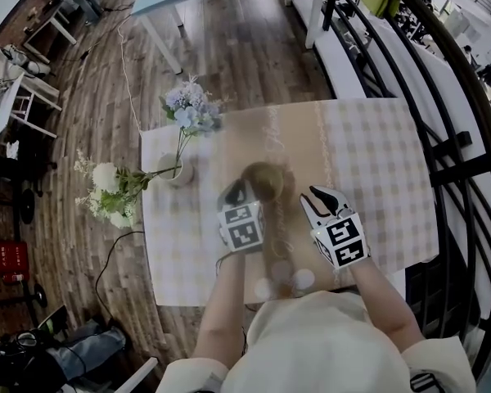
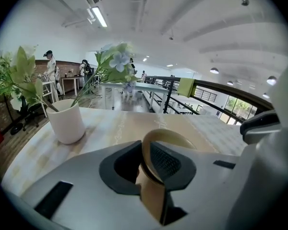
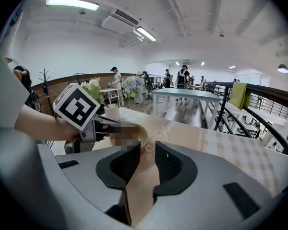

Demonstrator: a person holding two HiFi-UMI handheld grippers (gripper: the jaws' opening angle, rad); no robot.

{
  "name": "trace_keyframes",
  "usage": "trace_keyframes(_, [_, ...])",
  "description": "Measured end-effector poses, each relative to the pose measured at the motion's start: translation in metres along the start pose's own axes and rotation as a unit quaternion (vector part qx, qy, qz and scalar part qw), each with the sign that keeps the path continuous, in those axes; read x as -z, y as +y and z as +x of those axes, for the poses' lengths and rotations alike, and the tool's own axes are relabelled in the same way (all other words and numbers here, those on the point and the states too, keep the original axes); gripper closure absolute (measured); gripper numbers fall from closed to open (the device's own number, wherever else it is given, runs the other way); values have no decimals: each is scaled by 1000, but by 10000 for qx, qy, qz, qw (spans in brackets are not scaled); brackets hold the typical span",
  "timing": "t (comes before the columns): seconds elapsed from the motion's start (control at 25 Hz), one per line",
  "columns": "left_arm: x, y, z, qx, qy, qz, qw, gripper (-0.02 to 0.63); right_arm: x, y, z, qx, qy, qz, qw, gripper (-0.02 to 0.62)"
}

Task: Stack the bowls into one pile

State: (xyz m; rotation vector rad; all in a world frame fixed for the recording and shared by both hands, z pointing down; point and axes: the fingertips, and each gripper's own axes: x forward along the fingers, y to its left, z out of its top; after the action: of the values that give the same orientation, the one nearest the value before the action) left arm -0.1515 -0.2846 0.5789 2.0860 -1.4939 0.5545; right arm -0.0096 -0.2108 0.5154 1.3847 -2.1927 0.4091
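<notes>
Left gripper point(image 2: 148, 161): clamped on near rim of bowl point(image 2: 170, 135), mid-table near vase point(image 2: 67, 122) | Right gripper point(image 3: 145, 163): jaws narrowly parted, empty | Bowl ahead and left of right gripper, nearer left one.

bowl point(image 1: 264, 180): olive-tan | worktop point(image 1: 376, 162): cream-and-beige check, tan centre band with pale scrollwork | vase point(image 1: 178, 170): white | flowers point(image 1: 190, 105): pale blue-lilac, green stems | left tongs point(image 2: 145, 164), right tongs point(image 3: 146, 166): light grey, black ribbed pads | marker cubes point(image 1: 242, 226): white, black squares | floor point(image 1: 229, 31): brown wood planks
</notes>
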Motion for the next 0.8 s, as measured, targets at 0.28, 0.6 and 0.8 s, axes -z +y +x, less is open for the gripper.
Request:
trace_keyframes(0.28, [-3, -3, -12, -238, -98, -146, 9996, 509, 4, -2, -8, -216, 2, -150, 9997, 511])
trace_keyframes(0.6, [-10, -19, -45, -348, -442, -470, 9973, 513, 1, -7, -27, -414, -179, -291, 9986, 511])
trace_keyframes(0.8, [-12, -37, -71, -430, -729, -616, 9945, 563, 2, -6, -44, -592, -333, -301, 9972, 511])
